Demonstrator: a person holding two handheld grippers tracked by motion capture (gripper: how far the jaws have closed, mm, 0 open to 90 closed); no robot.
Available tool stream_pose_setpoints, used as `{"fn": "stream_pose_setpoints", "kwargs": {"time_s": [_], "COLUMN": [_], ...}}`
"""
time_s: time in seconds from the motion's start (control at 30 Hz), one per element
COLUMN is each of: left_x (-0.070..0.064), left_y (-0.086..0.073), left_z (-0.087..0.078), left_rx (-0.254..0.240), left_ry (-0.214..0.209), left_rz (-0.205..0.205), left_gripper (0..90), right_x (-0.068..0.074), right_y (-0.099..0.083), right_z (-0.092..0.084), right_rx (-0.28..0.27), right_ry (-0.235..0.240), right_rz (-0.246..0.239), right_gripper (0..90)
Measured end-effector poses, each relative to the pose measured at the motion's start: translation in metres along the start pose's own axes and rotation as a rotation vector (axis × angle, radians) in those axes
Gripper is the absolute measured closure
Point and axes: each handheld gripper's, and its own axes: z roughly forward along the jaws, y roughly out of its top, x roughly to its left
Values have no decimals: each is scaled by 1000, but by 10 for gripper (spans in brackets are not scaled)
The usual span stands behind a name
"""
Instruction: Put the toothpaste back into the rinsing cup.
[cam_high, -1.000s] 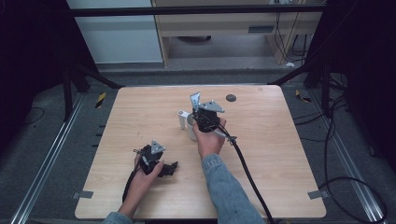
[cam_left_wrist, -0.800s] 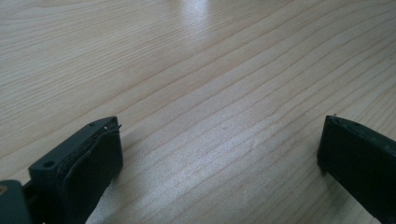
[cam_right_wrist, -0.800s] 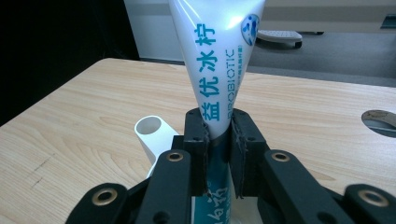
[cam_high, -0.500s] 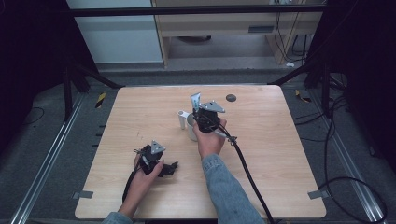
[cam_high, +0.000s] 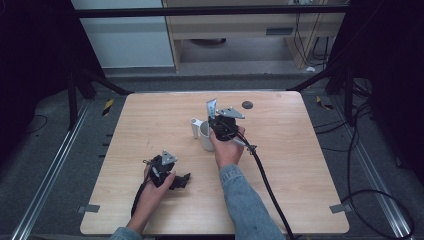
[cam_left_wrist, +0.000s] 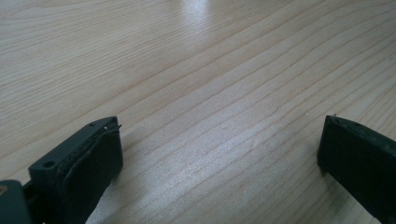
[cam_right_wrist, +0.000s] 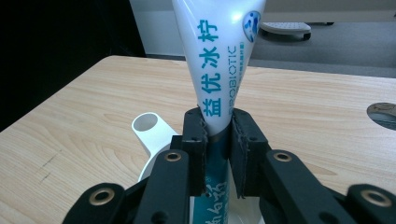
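Observation:
A white toothpaste tube (cam_right_wrist: 219, 70) with teal lettering stands upright, its lower end inside a white cup (cam_high: 205, 136) near the table's middle. My right gripper (cam_right_wrist: 218, 140) is shut on the tube, jaws pressing it from both sides just above the cup; in the high view this gripper (cam_high: 220, 126) sits over the cup with the tube's flat end (cam_high: 212, 107) sticking up. A white handle (cam_right_wrist: 148, 127) juts from the cup. My left gripper (cam_high: 167, 170) rests low at the front left of the table, jaws wide apart over bare wood (cam_left_wrist: 219, 140), holding nothing.
The wooden table (cam_high: 280, 150) has a dark round grommet (cam_high: 246, 104) at its back edge. A black cable (cam_high: 265, 180) trails from the right gripper toward the front. Dark frame posts and floor cables surround the table.

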Motion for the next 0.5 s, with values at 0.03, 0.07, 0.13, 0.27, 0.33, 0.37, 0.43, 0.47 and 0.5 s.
{"fn": "stream_pose_setpoints", "kwargs": {"time_s": [0.03, 0.07, 0.13, 0.27, 0.33, 0.37, 0.43, 0.47, 0.5], "left_x": [0, 0, 0, 0, 0, 0, 0, 0, 0], "left_y": [0, 0, 0, 0, 0, 0, 0, 0, 0], "left_z": [0, 0, 0, 0, 0, 0, 0, 0, 0], "left_rx": [0, 0, 0, 0, 0, 0, 0, 0, 0], "left_ry": [1, 0, 0, 0, 1, 0, 0, 0, 0], "left_rz": [0, 0, 0, 0, 0, 0, 0, 0, 0], "left_gripper": [0, 0, 0, 0, 0, 0, 0, 0, 0], "right_x": [0, 0, -1, -3, -4, -4, -4, -4, -4], "right_y": [0, 0, 0, 0, 0, 0, 0, 0, 0], "right_z": [0, 0, 0, 1, 1, 1, 1, 1, 1], "right_rx": [2, 3, 7, 13, 16, 18, 20, 19, 19], "right_ry": [3, 3, 3, 4, 8, 7, 9, 8, 8], "right_rz": [0, 2, 4, 5, 7, 6, 3, 3, 4], "right_gripper": [771, 769, 767, 765, 768, 770, 775, 776, 777]}}
